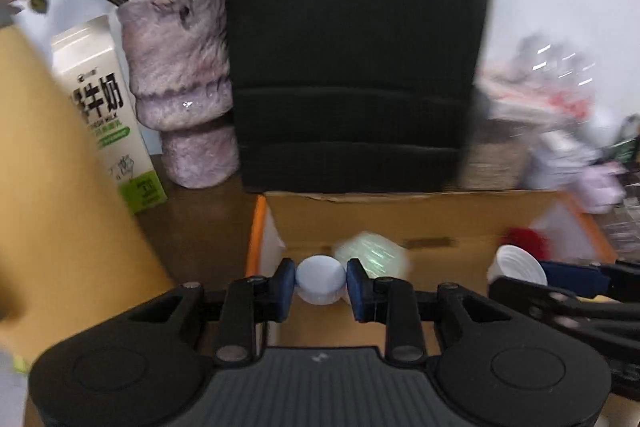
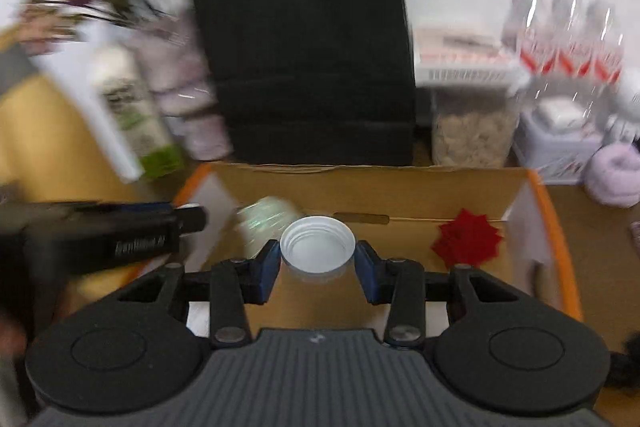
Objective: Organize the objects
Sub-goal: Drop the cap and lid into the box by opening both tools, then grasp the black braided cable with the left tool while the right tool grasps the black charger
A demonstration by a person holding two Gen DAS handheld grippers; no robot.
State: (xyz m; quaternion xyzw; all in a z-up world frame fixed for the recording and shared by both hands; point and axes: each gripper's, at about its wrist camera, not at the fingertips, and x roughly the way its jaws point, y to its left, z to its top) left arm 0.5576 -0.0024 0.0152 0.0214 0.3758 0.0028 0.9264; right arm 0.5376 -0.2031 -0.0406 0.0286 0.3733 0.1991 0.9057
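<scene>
While both hands hover over the open cardboard box (image 2: 440, 195), each gripper carries something: the left gripper (image 1: 321, 281) is clenched on a small pale-blue ball (image 1: 321, 279), and the right gripper (image 2: 317, 259) is grasping a white screw cap (image 2: 317, 245) by its rim, threaded hollow facing the camera. Both things hang just above the box's inside, where a translucent greenish piece (image 2: 266, 219) and a red spiky bow (image 2: 468, 237) already lie.

The step in hand looks like dropping these two into the box. To do it well, I would bring each gripper low inside the walls before letting go, since the ball will likely roll or bounce and the cap may tip. Keeping the two grippers apart matters too, as they sit close side by side.

On the surface to the left, a milk carton (image 1: 106, 111) shows large Chinese characters reading "牛奶" and small Latin print that seems to say "FRESH MILK"; its brand mark is too small to read. The lettering on the left gripper's side in the right wrist view is blurred.
</scene>
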